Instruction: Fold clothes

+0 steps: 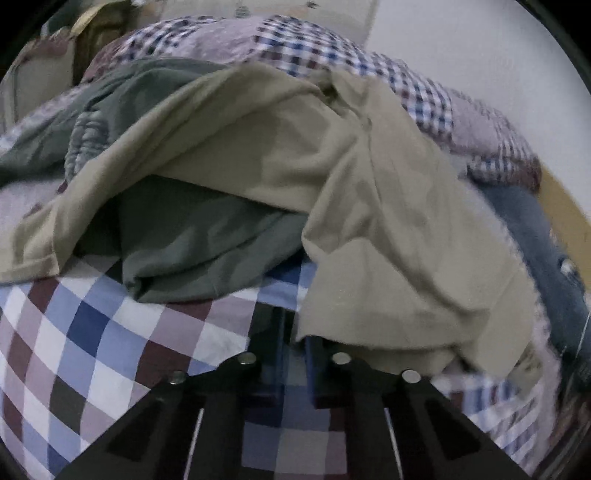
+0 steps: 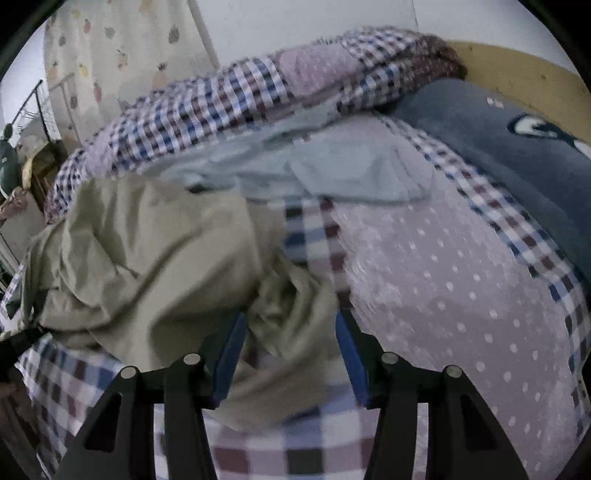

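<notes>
We see the right hand-held gripper (image 2: 291, 332) spread wide around bunched khaki garment (image 2: 147, 258); left hand-held gripper (image 1: 291, 332) state unclear, tips under soft khaki folds on the checked bedsheet (image 1: 92, 332).

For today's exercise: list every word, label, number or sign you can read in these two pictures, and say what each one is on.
None can be read.
Blue cushion: a white patch and a round white-and-dark motif, no legible letters.
Curtain: fruit pictures only.
Beige garment: no label in view.

Both low and close over the bed (image 1: 92, 332), looking forward along the fingers toward the wall (image 2: 295, 26); shared: the beige garment (image 1: 332, 166) and checked bedding.
</notes>
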The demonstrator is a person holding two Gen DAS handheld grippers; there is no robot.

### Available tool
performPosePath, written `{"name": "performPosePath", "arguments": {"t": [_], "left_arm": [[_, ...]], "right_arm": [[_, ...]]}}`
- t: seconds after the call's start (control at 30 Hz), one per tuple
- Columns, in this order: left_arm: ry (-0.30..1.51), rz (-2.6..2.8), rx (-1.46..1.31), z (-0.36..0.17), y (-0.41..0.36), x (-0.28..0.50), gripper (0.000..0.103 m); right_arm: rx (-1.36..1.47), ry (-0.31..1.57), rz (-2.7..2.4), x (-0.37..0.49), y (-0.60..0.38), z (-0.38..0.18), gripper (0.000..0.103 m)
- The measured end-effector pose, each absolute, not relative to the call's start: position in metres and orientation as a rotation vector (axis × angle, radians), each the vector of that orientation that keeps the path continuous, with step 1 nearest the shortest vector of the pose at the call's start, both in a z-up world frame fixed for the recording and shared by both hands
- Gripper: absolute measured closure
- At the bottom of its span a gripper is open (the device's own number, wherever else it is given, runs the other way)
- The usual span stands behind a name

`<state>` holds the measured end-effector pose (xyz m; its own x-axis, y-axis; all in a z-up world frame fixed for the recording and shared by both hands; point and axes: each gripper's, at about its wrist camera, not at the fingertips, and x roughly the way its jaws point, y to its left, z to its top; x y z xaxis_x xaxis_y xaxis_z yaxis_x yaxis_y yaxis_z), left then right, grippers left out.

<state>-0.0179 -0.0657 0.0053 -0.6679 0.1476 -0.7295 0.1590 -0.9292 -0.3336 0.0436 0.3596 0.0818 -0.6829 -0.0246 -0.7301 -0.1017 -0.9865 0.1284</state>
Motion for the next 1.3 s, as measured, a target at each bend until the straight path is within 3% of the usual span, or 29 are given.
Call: {"name": "performPosePath", "arguments": {"t": [0.3, 0.33, 0.37, 0.43, 0.5, 0.53, 0.6, 0.63, 0.67, 0.77, 0.97, 1.1, 1.3], "left_arm": [[0.764, -2.786, 0.767, 0.05, -0.097, 0.012, 0.103], [0.775, -2.779, 0.743, 0.049, -0.102, 0.019, 0.103], [0.782, -2.772, 0.744, 0.049, -0.106, 0.021, 0.103], [0.82, -2.744, 0.777, 0.042, -0.113, 0.018, 0.103], [0.83, -2.728, 0.803, 0.037, -0.115, 0.017, 0.103], [0.822, -2.728, 0.81, 0.036, -0.113, 0.017, 0.103], [0.802, -2.748, 0.827, 0.037, -0.101, 0.011, 0.103], [0.78, -2.76, 0.836, 0.036, -0.099, 0.009, 0.103], [0.757, -2.772, 0.843, 0.035, -0.096, 0.008, 0.103], [0.721, -2.792, 0.865, 0.034, -0.088, 0.004, 0.103], [0.765, -2.778, 0.868, 0.033, -0.091, 0.004, 0.103], [0.763, -2.774, 0.877, 0.033, -0.091, 0.004, 0.103], [0.787, -2.768, 0.892, 0.032, -0.094, 0.004, 0.103]], "right_arm": [[-1.524, 0.569, 2.78, 0.038, 0.393, 0.036, 0.048], [-1.528, 0.58, 2.809, 0.037, 0.393, 0.036, 0.061], [-1.545, 0.585, 2.843, 0.035, 0.393, 0.036, 0.096], [-1.517, 0.469, 2.882, 0.034, 0.392, 0.045, 0.097], [-1.27, 0.313, 2.835, 0.046, 0.406, 0.071, 0.097], [-1.038, 0.296, 2.747, 0.061, 0.424, 0.09, 0.095], [-0.678, 0.285, 2.533, 0.089, 0.458, 0.124, 0.072], [-0.618, 0.291, 2.417, 0.099, 0.469, 0.13, 0.053], [-0.602, 0.28, 2.337, 0.105, 0.476, 0.131, 0.051], [-0.652, 0.268, 2.27, 0.107, 0.483, 0.122, 0.044], [-0.838, 0.277, 2.665, 0.086, 0.428, 0.116, 0.038], [-1.188, 0.267, 2.966, 0.059, 0.375, 0.098, 0.038], [-1.571, 0.291, 2.98, 0.048, 0.351, 0.064, 0.04]]}}
